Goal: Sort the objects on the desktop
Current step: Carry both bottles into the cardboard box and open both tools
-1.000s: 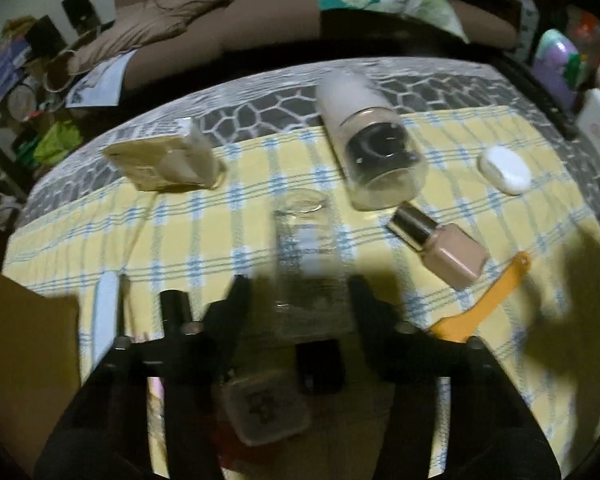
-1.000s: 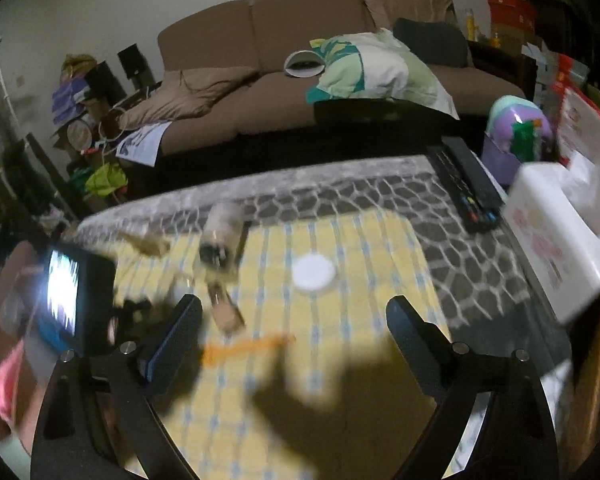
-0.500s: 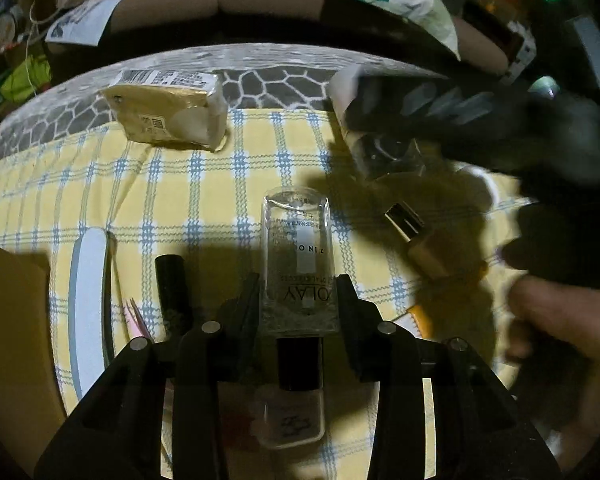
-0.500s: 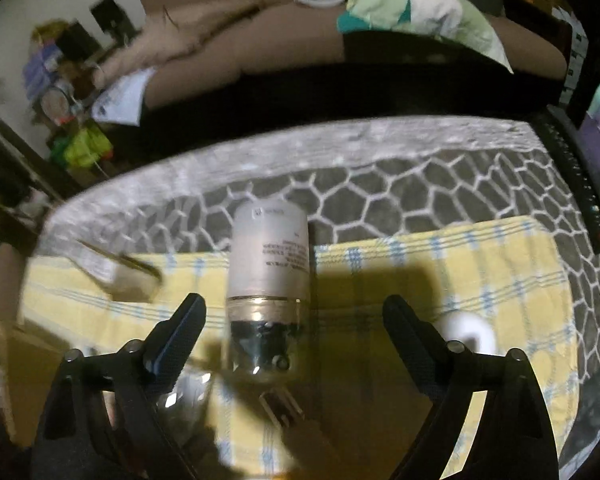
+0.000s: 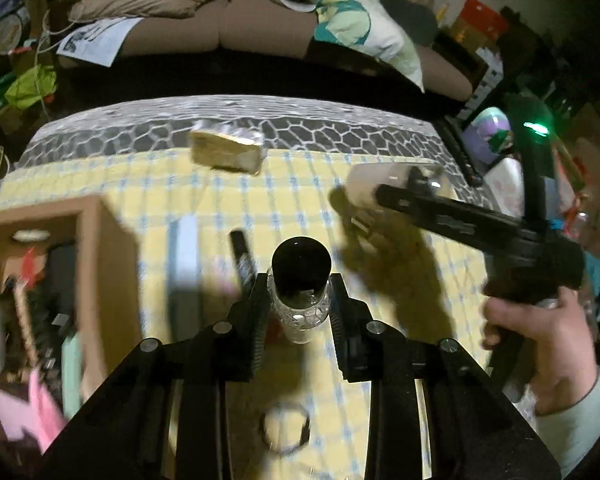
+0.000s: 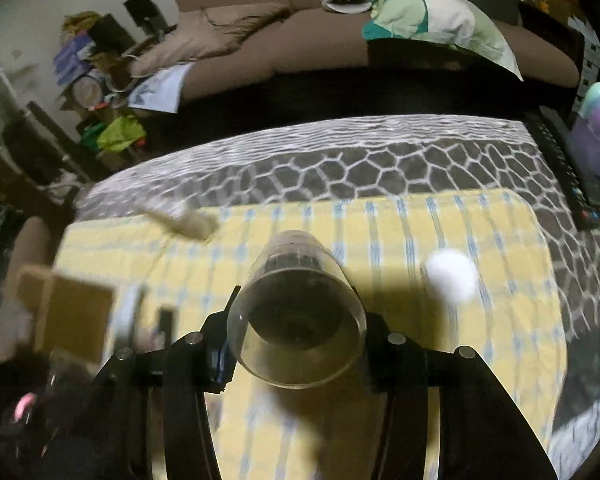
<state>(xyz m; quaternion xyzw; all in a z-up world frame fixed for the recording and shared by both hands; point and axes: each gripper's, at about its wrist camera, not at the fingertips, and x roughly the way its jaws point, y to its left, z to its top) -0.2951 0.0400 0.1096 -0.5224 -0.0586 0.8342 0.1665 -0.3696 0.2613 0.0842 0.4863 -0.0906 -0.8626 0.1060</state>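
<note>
Up close in the left wrist view, the left gripper has a clear bottle with a black cap between its two fingers, cap end pointing away from the camera; the jaws are closing and their pads press on the glass sides, with the bottle raised above the yellow checked cloth. To the left stands an open cardboard box with blurred odds and ends inside. On the cloth lie a white nail file, a black tube and, farther back, a tan packet. At the right, a hand holds the right gripper, which has a pale jar at its tip. Through the right wrist view, the right gripper has that jar between its fingers, clear end toward the camera, jaws closing and touching both sides. Beyond it a white round case rests on the cloth, the box sits at the left, and a brown sofa fills the background.
</note>
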